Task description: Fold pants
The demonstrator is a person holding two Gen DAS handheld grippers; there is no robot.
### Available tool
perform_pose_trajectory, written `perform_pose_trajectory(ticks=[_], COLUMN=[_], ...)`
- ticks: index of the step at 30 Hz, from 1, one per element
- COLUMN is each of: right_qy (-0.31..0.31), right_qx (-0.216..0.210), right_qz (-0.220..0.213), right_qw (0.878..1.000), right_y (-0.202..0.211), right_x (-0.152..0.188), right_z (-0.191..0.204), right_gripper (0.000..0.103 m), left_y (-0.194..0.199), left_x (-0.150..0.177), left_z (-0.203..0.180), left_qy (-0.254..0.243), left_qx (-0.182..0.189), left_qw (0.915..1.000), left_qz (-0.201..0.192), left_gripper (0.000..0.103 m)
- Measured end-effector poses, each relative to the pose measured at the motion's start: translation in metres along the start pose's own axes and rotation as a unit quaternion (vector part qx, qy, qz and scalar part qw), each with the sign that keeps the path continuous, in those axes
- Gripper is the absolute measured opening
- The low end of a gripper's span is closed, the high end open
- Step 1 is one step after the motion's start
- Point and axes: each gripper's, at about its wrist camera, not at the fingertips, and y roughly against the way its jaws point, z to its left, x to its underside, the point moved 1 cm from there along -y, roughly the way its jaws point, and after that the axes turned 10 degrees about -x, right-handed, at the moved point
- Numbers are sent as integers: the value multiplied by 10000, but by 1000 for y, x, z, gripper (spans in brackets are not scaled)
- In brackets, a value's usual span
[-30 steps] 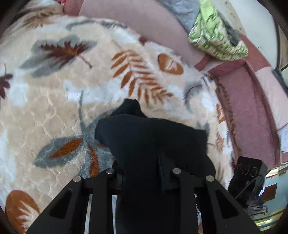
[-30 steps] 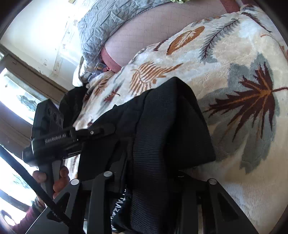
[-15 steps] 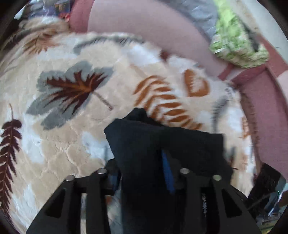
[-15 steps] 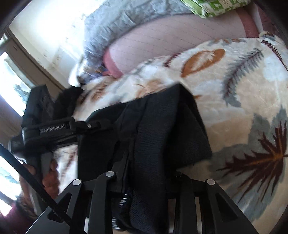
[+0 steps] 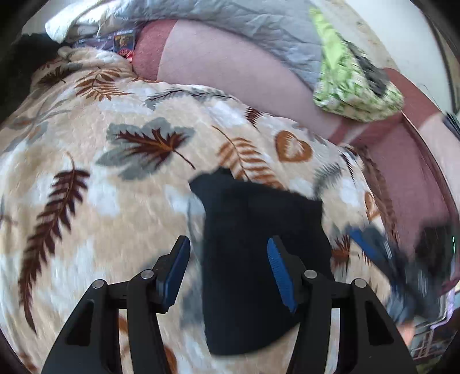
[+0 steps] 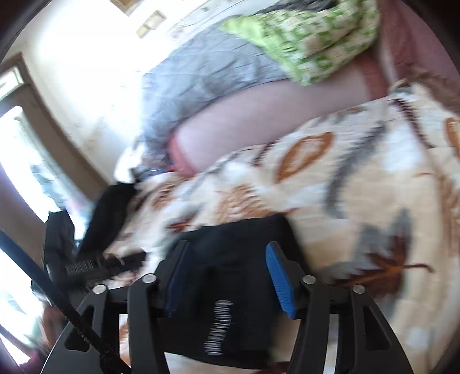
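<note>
The black pants (image 5: 258, 259) lie as a folded bundle on the leaf-patterned blanket (image 5: 86, 201). My left gripper (image 5: 228, 259) is open just above them, its blue pads (image 5: 175, 273) spread apart and empty. In the right wrist view the pants (image 6: 230, 287) lie under my right gripper (image 6: 227, 273), which is also open, pads (image 6: 279, 279) apart, with the cloth lying loose between and below them. The right gripper also shows blurred in the left wrist view (image 5: 373, 250). The left gripper shows in the right wrist view (image 6: 95, 264) at the left.
A pink bolster (image 5: 230, 74) runs along the far edge of the blanket, with a grey quilt (image 5: 258, 26) and a green patterned pillow (image 5: 353, 86) behind it. A maroon bed edge (image 5: 408, 178) is at the right. A bright window (image 6: 17, 172) is at the left.
Both grippers have opened and let go of the pants, which now rest on the blanket. Both grippers have pulled back and lifted, with motion blur.
</note>
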Motion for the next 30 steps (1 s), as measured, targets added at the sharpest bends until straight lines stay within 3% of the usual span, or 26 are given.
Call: perform_pose_trajectory(ticks=[4, 6, 8, 12, 17, 21, 27, 30], right_qy=[-398, -690, -796, -429, -98, 334, 499, 503], right_qx=[-410, -26, 181, 425, 681, 1441, 2004, 2140], right_qz=[657, 1142, 1300, 964, 490, 225, 100, 305], right_qw=[9962, 9911, 9881, 9935, 9964, 9887, 9784, 9751], right_y=[-50, -87, -103, -68, 6, 52, 71, 64], right_x=[-13, -12, -10, -16, 3, 41, 92, 112], right_z=[-11, -35, -53, -31, -5, 16, 31, 30], right_gripper=[64, 65, 64, 66, 74, 75, 78, 79], left_y=[-11, -35, -42, -23, 21, 44, 56, 56], left_x=[37, 48, 51, 51, 69, 84, 107, 116], left_z=[-21, -28, -30, -24, -26, -31, -38, -37], left_qy=[-274, -467, -646, -513, -584, -547, -727, -789], left_qx=[-37, -190, -576, -501, -1274, -1726, -2093, -2202], left_qw=[9996, 9980, 9958, 9972, 9893, 9807, 9716, 9691], left_qz=[83, 387, 298, 217, -400, -740, -834, -780], left_gripper=[56, 62, 72, 72, 78, 85, 86, 87])
